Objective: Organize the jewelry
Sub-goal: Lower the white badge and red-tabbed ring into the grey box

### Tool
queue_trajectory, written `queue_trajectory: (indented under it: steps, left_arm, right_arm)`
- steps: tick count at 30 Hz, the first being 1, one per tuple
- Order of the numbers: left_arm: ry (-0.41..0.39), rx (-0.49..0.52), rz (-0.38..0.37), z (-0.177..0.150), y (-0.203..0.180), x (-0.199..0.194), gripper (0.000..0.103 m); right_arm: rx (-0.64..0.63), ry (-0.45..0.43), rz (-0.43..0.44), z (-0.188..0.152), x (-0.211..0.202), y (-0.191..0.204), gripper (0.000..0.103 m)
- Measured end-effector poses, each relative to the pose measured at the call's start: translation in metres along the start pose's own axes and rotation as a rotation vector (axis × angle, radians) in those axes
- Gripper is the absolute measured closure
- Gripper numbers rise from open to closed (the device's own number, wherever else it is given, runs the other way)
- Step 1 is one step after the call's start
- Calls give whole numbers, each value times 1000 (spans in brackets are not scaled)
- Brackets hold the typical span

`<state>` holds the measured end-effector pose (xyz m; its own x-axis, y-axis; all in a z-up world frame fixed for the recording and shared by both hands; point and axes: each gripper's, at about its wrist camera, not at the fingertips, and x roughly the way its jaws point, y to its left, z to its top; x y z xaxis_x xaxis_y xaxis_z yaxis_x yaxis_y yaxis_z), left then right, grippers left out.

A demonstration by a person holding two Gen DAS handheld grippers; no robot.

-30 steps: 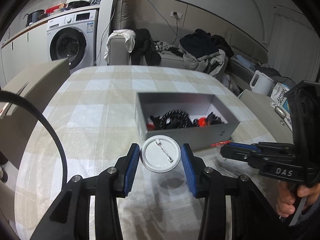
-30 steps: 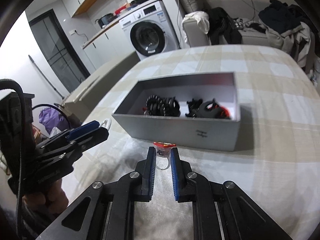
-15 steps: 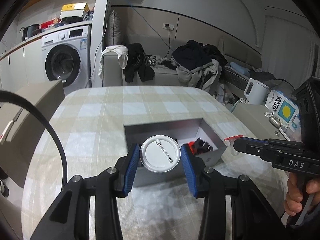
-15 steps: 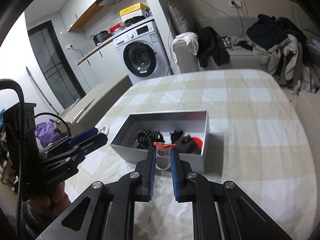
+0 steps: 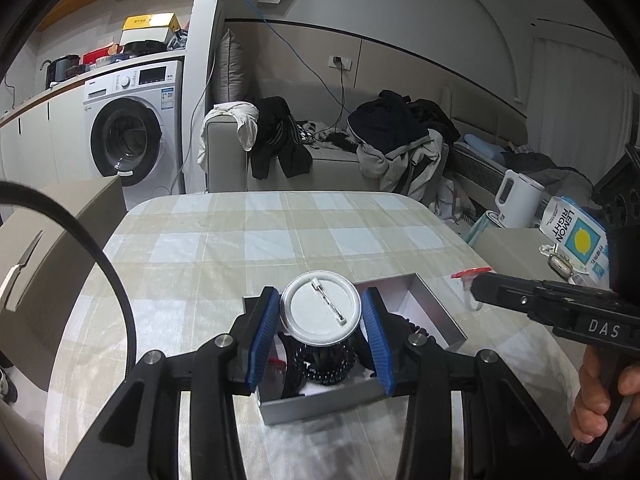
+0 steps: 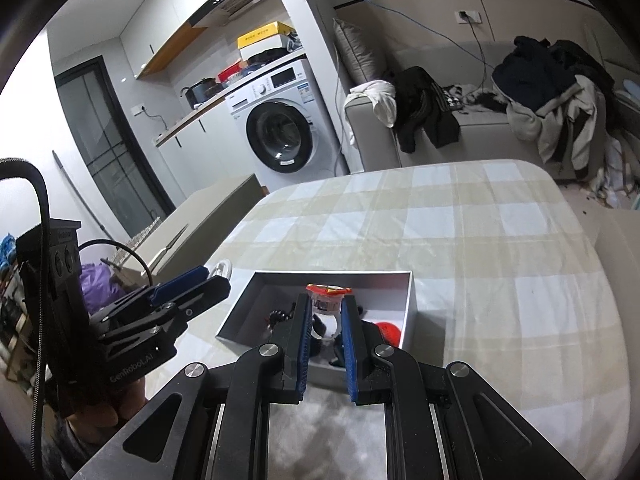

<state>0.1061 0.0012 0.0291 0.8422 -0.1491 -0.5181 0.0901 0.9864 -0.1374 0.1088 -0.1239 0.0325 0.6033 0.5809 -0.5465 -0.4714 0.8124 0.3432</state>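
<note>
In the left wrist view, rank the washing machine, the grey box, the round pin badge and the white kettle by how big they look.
1. Grey box, partly hidden.
2. Washing machine; close to the box, and farther off, so unsure.
3. Round pin badge, enlarged by nearness.
4. White kettle.

Box (image 5: 436,312) on table (image 5: 280,240); sofa (image 5: 344,164) behind
</note>
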Motion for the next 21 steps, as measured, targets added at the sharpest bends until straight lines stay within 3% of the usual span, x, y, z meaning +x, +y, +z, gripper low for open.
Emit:
queue_trajectory:
  steps: [21]
  left_arm:
    - [61, 20, 2, -2, -4, 29, 66]
  right_arm:
    - [58, 56, 3, -3, 41, -17, 89]
